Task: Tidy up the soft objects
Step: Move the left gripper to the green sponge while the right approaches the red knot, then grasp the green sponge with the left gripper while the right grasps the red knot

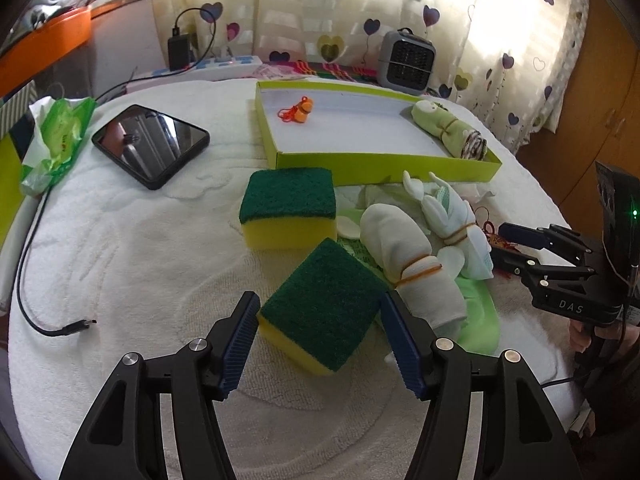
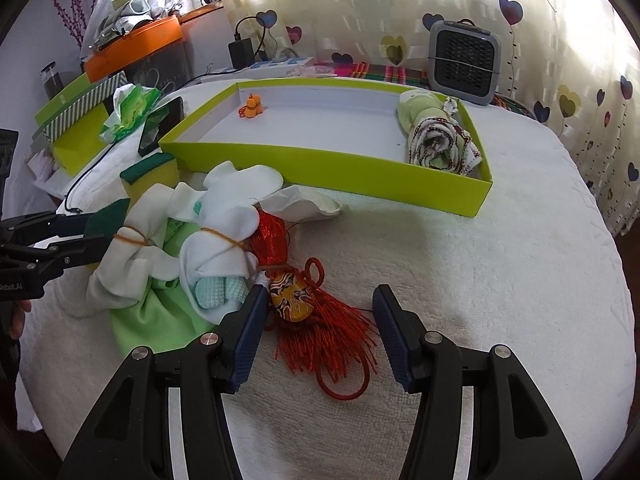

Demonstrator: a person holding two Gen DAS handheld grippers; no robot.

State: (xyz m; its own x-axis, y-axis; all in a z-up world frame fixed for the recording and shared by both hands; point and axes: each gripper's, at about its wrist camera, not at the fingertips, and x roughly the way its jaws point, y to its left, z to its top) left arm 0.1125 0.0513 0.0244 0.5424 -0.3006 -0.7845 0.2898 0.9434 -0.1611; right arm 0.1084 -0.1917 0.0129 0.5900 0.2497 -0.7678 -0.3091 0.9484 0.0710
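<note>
Beyond both grippers lies one lime tray [image 1: 384, 166], holding a rolled cloth and an orange charm. Only the left view shows both sponges: the near sponge [image 1: 324, 312] sits between the spread-wide left gripper [image 1: 318, 344], pads just beside its sides. Only the right view shows the red tassel [image 2: 320, 332] between the unclosed right gripper [image 2: 320, 334], bare towel to its right

Past my work area: black phone [image 1: 151, 145] on white towel [image 1: 140, 248], loose cable [image 1: 48, 312], tissue pack [image 1: 60, 140], grey fan heater [image 2: 465, 62], heart-print curtain [image 1: 500, 32].
</note>
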